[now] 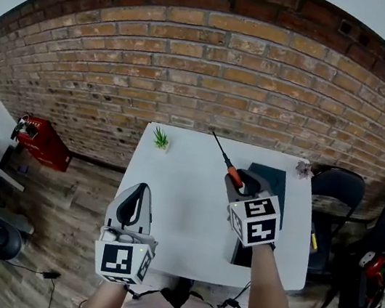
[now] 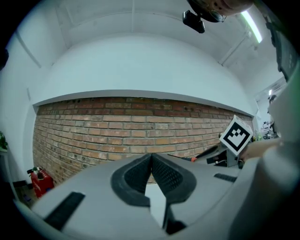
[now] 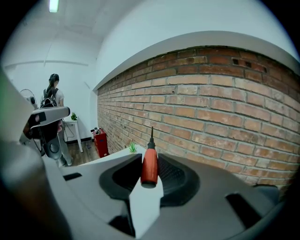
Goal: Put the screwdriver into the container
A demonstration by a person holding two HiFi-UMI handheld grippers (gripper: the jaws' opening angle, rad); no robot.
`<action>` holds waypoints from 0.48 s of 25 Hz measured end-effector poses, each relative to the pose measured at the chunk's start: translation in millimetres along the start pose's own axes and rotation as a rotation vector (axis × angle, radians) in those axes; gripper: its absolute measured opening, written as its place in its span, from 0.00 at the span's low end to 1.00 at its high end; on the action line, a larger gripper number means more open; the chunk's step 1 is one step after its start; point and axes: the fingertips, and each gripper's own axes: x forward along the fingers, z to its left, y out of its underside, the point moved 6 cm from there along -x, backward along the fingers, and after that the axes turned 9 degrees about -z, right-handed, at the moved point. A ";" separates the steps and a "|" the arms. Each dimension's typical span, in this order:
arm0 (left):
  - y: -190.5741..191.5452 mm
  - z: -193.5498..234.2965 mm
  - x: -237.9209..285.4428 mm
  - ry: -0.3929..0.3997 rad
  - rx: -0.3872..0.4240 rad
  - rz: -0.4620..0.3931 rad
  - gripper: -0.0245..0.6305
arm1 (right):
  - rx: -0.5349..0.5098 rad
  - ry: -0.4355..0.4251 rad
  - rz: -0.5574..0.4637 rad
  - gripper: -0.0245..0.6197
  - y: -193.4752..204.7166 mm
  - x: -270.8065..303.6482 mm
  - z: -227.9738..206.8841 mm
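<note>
My right gripper (image 1: pixel 239 181) is shut on the screwdriver (image 1: pixel 232 171), holding it by its orange-red handle above the white table (image 1: pixel 184 200). The thin dark shaft points up and away toward the brick wall. In the right gripper view the handle (image 3: pixel 150 166) sits clamped between the two pads, with the shaft rising past the tips. A dark rectangular container (image 1: pixel 280 186) lies on the table's right part, just beside and below this gripper. My left gripper (image 1: pixel 140 193) hovers over the table's near left side with its jaws shut and empty (image 2: pixel 151 158).
A small green plant (image 1: pixel 160 138) stands at the table's far left corner and a small pale object (image 1: pixel 302 169) at the far right corner. A dark chair (image 1: pixel 337 193) is right of the table, a red box (image 1: pixel 43 144) on the floor to the left. A brick wall stands behind.
</note>
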 end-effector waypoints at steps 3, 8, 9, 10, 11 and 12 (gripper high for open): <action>2.9 -3.2 -15.0 0.017 -0.012 0.007 0.06 | 0.004 0.015 0.018 0.21 9.6 -12.1 8.4; -1.2 -9.0 -41.2 0.069 -0.026 -0.004 0.06 | 0.002 0.071 0.026 0.21 16.7 -44.0 21.1; -2.6 -10.7 -47.4 0.081 -0.029 -0.005 0.06 | 0.001 0.084 0.028 0.21 18.9 -52.6 23.7; -4.1 -12.5 -53.6 0.095 -0.032 -0.007 0.06 | 0.000 0.099 0.031 0.21 21.3 -61.7 26.4; -5.3 -14.3 -59.0 0.109 -0.036 -0.009 0.06 | -0.001 0.115 0.034 0.21 23.7 -71.2 28.6; -6.1 -16.5 -63.5 0.125 -0.041 -0.013 0.06 | -0.001 0.133 0.038 0.21 26.3 -80.9 30.1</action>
